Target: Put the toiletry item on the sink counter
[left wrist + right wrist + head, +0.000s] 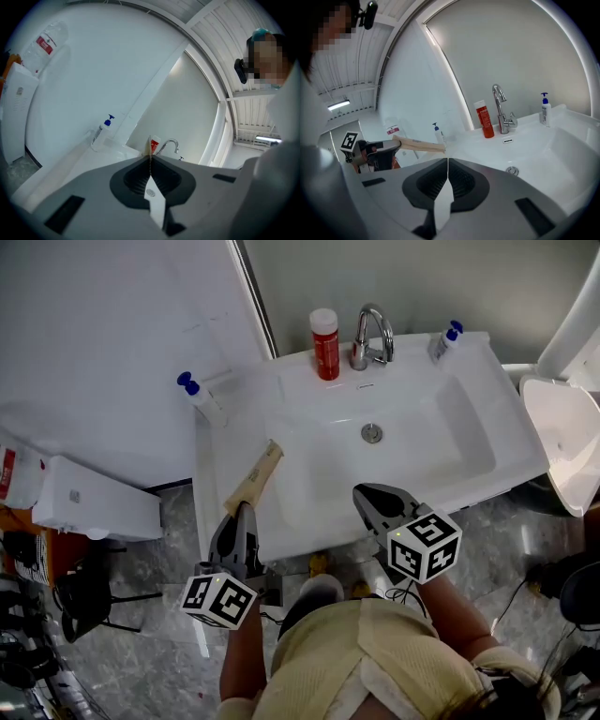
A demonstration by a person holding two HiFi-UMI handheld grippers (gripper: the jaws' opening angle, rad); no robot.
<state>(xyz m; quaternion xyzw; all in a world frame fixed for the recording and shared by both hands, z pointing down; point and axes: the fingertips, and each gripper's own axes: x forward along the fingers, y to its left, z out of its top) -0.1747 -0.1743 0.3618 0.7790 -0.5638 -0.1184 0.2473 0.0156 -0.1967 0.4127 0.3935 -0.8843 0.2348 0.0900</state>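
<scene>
A flat tan tube (255, 478) sticks out of my left gripper (241, 514), whose jaws are shut on its tail end. The tube hangs over the left part of the white sink counter (236, 432). In the left gripper view only the tube's thin edge (150, 146) shows between the shut jaws of the left gripper (150, 158). My right gripper (362, 496) hovers at the basin's front rim, shut, with nothing in it. The right gripper view shows the right gripper (447, 161) closed and, off to its left, the tube (420, 145) held level by the left gripper (396, 144).
On the counter stand a red bottle (324, 343) beside the faucet (371, 334), a blue-pump bottle (202, 399) at the back left and another (446, 341) at the back right. A toilet (564, 432) is at the right, a white box (94, 499) at the left.
</scene>
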